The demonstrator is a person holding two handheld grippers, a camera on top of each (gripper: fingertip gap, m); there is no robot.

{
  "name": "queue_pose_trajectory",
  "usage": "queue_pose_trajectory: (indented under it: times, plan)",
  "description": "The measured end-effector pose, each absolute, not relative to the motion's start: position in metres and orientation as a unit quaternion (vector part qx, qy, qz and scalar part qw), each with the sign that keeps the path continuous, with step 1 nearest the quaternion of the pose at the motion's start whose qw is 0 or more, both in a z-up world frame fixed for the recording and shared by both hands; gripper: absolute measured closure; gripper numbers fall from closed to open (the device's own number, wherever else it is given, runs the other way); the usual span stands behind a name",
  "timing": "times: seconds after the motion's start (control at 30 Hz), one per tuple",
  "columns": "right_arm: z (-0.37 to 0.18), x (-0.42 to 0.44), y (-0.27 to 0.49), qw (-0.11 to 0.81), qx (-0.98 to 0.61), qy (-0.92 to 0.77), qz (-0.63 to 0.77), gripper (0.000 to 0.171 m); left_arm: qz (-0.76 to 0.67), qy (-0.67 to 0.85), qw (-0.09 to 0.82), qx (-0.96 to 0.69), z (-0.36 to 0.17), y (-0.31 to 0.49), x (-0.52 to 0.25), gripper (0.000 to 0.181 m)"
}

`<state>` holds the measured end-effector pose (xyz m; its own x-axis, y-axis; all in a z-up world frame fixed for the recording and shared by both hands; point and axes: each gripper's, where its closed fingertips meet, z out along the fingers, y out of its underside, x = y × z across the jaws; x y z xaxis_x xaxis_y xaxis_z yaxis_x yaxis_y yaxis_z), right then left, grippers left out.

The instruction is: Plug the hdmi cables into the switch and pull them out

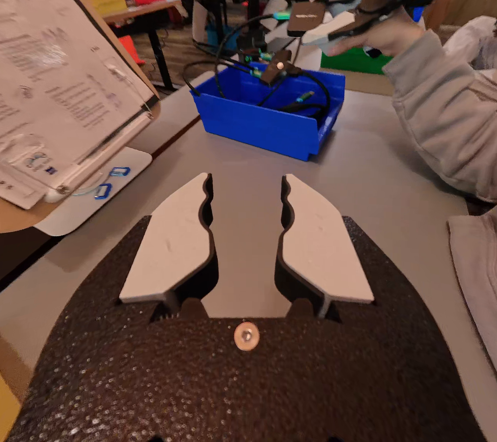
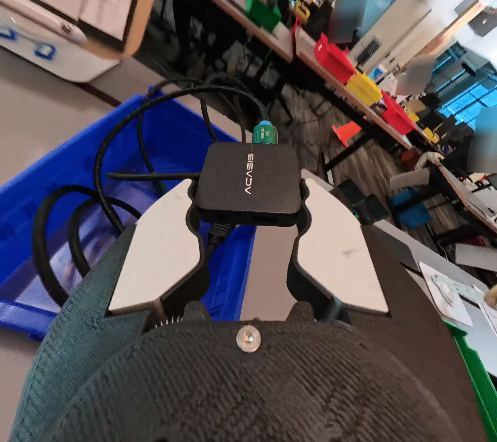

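Observation:
My right gripper [image 2: 248, 187] is shut on a flat black switch [image 2: 248, 179], held in the air over a blue bin [image 2: 166, 149]. A green HDMI plug [image 2: 265, 134] on a black braided cable sits in the switch's far edge. Another black cable [image 2: 219, 235] leaves its near edge and drops into the bin. In the left wrist view the right gripper [image 1: 322, 36] and switch [image 1: 306, 17] show at upper right. My left gripper [image 1: 247, 184] is open and empty, low over the grey table [image 1: 242, 160]. More black cables with green plugs [image 1: 304, 97] lie in the blue bin [image 1: 266, 117].
A tilted board with papers [image 1: 67, 79] stands at the left on a white base with blue clips [image 1: 119, 171]. A person's grey sleeve [image 1: 443, 120] reaches in from the right. A small black part [image 1: 277, 68] hangs over the bin. A green bin [image 2: 473, 364] sits at the right.

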<state>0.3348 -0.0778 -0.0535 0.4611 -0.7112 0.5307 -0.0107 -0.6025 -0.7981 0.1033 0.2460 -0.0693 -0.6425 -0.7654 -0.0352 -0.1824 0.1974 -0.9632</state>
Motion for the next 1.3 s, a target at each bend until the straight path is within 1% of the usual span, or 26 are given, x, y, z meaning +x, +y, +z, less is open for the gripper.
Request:
queue_pose_trajectory:
  times: [0.07,0.13,0.2,0.23,0.27,0.33,0.37,0.47,0.5,0.57,0.63,0.77,0.9,0.97,1.07,1.13,1.17,1.23,1.27,1.3]
  plan:
    - [-0.070,0.345,-0.073,0.356,-0.777,0.240,-0.460,0.099,-0.529,0.744,0.238,-0.332,-0.084,0.232,0.105,0.126]
    - [-0.086,0.353,-0.067,0.359,-0.783,0.251,-0.442,0.099,-0.517,0.759,0.203,-0.340,-0.099,0.218,0.104,0.115]
    - [-0.127,0.340,-0.054,0.334,-0.849,0.238,-0.333,0.098,-0.509,0.767,0.184,-0.344,-0.110,0.206,0.104,0.111]
    - [-0.151,0.328,-0.053,0.301,-0.886,0.225,-0.272,0.096,-0.507,0.770,0.179,-0.344,-0.114,0.201,0.104,0.109]
    - [-0.163,0.326,-0.057,0.272,-0.900,0.207,-0.271,0.098,-0.506,0.772,0.175,-0.343,-0.118,0.196,0.104,0.109]
    - [-0.153,0.335,-0.070,0.246,-0.885,0.192,-0.345,0.097,-0.506,0.773,0.167,-0.345,-0.123,0.187,0.105,0.109]
    - [-0.142,0.335,-0.069,0.266,-0.875,0.195,-0.356,0.095,-0.507,0.773,0.162,-0.346,-0.125,0.182,0.106,0.108]
    - [-0.099,0.323,-0.055,0.396,-0.829,0.195,-0.342,0.088,-0.511,0.771,0.143,-0.353,-0.131,0.165,0.109,0.108]
    - [-0.087,0.319,-0.054,0.428,-0.814,0.193,-0.341,0.091,-0.513,0.770,0.134,-0.354,-0.133,0.158,0.110,0.108]
    - [-0.071,0.313,-0.058,0.461,-0.794,0.199,-0.342,0.092,-0.518,0.766,0.123,-0.360,-0.138,0.141,0.115,0.107]
    - [-0.061,0.311,-0.064,0.476,-0.781,0.210,-0.347,0.095,-0.521,0.759,0.123,-0.370,-0.143,0.121,0.124,0.106]
    - [-0.053,0.311,-0.073,0.496,-0.755,0.250,-0.349,0.095,-0.523,0.735,0.147,-0.406,-0.150,0.074,0.152,0.100]
    - [-0.058,0.306,-0.085,0.549,-0.687,0.339,-0.335,0.093,-0.502,0.708,0.211,-0.450,-0.159,0.036,0.185,0.097]
    - [-0.071,0.297,-0.096,0.535,-0.685,0.357,-0.342,0.092,-0.487,0.697,0.247,-0.465,-0.162,0.025,0.202,0.097]
    - [-0.094,0.284,-0.120,0.474,-0.706,0.361,-0.383,0.084,-0.462,0.684,0.282,-0.489,-0.164,0.016,0.224,0.095]
    - [-0.105,0.278,-0.138,0.451,-0.706,0.371,-0.401,0.079,-0.423,0.685,0.322,-0.497,-0.170,0.019,0.239,0.096]
    - [-0.107,0.276,-0.147,0.450,-0.697,0.382,-0.408,0.076,-0.400,0.686,0.340,-0.504,-0.175,0.023,0.245,0.097]
    - [-0.114,0.269,-0.159,0.460,-0.679,0.402,-0.407,0.074,-0.375,0.681,0.361,-0.516,-0.184,0.027,0.254,0.109]
    - [-0.117,0.267,-0.162,0.466,-0.674,0.406,-0.404,0.074,-0.372,0.679,0.365,-0.518,-0.186,0.028,0.258,0.111]
    - [-0.119,0.266,-0.162,0.468,-0.676,0.408,-0.397,0.071,-0.379,0.673,0.368,-0.517,-0.186,0.027,0.262,0.119]
